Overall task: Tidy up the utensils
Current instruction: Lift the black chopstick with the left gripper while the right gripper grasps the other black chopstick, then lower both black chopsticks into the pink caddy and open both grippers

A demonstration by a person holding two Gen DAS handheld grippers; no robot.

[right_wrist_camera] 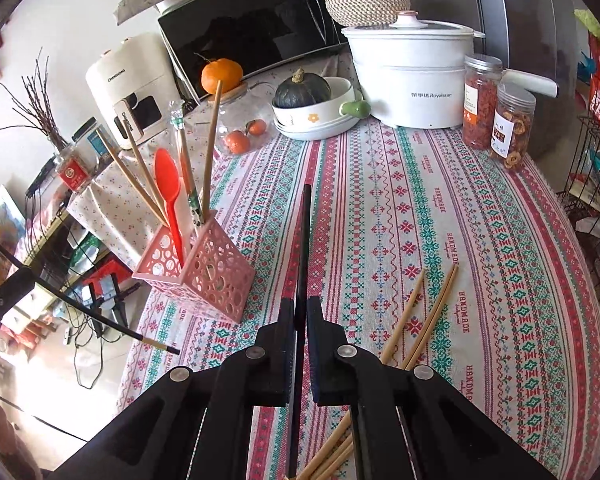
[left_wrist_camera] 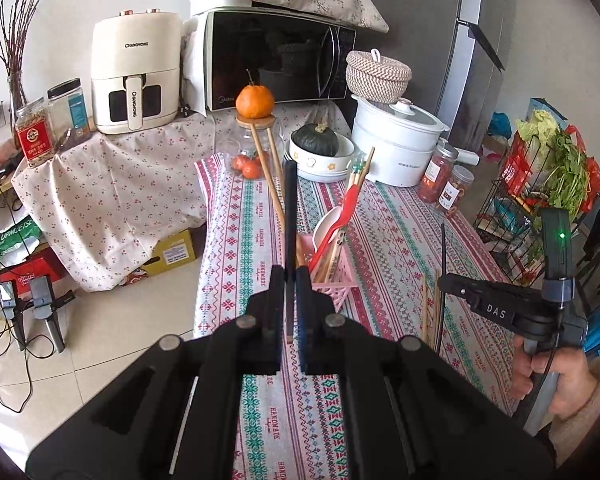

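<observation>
Each gripper, left gripper and right gripper, is pinching one thin, stiff, slippery black chopstick near its end, so it may swing.

left gripper jaws clamp black chopstick above pink holder.

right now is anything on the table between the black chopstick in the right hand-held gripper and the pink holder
Nothing visible does. The right hand-held gripper holds the black chopstick above the tablecloth, and the pink holder sits just to its left with only bare cloth between. The loose bamboo chopsticks lie on the opposite side.
</observation>
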